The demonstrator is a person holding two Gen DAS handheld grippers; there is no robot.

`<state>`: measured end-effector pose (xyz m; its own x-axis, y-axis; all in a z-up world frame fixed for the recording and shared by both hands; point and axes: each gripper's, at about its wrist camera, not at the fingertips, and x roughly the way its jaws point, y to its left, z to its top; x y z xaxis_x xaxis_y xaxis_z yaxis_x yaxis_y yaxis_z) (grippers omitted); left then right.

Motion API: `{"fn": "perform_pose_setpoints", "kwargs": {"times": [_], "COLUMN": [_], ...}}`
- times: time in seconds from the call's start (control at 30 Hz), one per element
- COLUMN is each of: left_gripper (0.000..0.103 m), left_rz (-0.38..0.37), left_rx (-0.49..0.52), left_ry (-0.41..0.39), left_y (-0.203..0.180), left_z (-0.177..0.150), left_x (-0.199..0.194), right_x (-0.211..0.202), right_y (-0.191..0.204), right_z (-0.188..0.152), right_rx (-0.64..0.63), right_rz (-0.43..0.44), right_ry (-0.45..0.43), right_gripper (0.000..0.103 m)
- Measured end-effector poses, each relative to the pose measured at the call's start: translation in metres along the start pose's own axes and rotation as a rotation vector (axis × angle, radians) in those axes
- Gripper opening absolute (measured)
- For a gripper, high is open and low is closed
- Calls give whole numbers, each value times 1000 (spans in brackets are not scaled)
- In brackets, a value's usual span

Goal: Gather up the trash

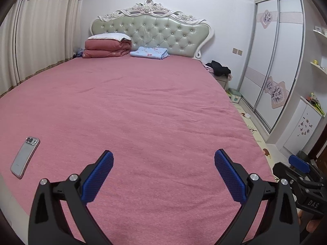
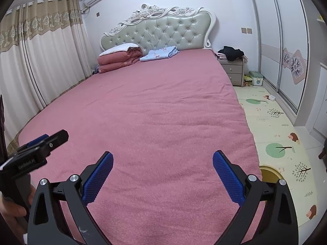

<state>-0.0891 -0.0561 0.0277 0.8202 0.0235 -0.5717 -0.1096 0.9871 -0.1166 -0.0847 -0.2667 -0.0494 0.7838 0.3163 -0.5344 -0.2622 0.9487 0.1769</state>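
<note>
My left gripper (image 1: 163, 163) is open and empty above the foot of a pink bed (image 1: 143, 106). My right gripper (image 2: 162, 163) is open and empty too, over the same bed (image 2: 153, 112) near its right edge. A yellow round bin (image 2: 269, 172) stands on the floor by the bed's right side, partly hidden by the bed edge and my right finger. A small white scrap (image 2: 272, 97) lies on the floor mat near the wardrobe; it also shows in the left wrist view (image 1: 247, 116). No trash shows on the bed.
A phone (image 1: 25, 156) lies face down on the bed at the left. Folded quilts (image 1: 107, 46) and a blue blanket (image 1: 150, 52) lie by the headboard. A nightstand (image 2: 233, 71) with clothes, a green box (image 2: 256, 78) and a sliding wardrobe (image 2: 286, 51) stand on the right. Curtains (image 2: 40, 61) hang on the left.
</note>
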Motion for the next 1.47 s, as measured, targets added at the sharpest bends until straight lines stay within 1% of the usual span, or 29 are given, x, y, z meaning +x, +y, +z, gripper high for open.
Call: {"fn": "perform_pose_setpoints", "kwargs": {"times": [0.23, 0.73, 1.2, 1.37, 1.47], "left_gripper": [99, 99, 99, 99, 99], "left_rz": [1, 8, -10, -21, -37], "left_rx": [-14, 0, 7, 17, 14], "left_ry": [4, 5, -1, 4, 19], "left_y": [4, 4, 11, 7, 6], "left_z": [2, -2, -7, -4, -3], "left_x": [4, 4, 2, 3, 6], "right_x": [0, 6, 9, 10, 11], "right_y": [1, 0, 0, 1, 1], "right_z": [-3, -8, -11, -11, -11], "right_rx": [-14, -11, -10, -13, -15], "right_rz": [-4, -8, -3, -3, -2], "right_ry": [-3, 10, 26, 30, 32], "right_gripper": [94, 94, 94, 94, 94]}}
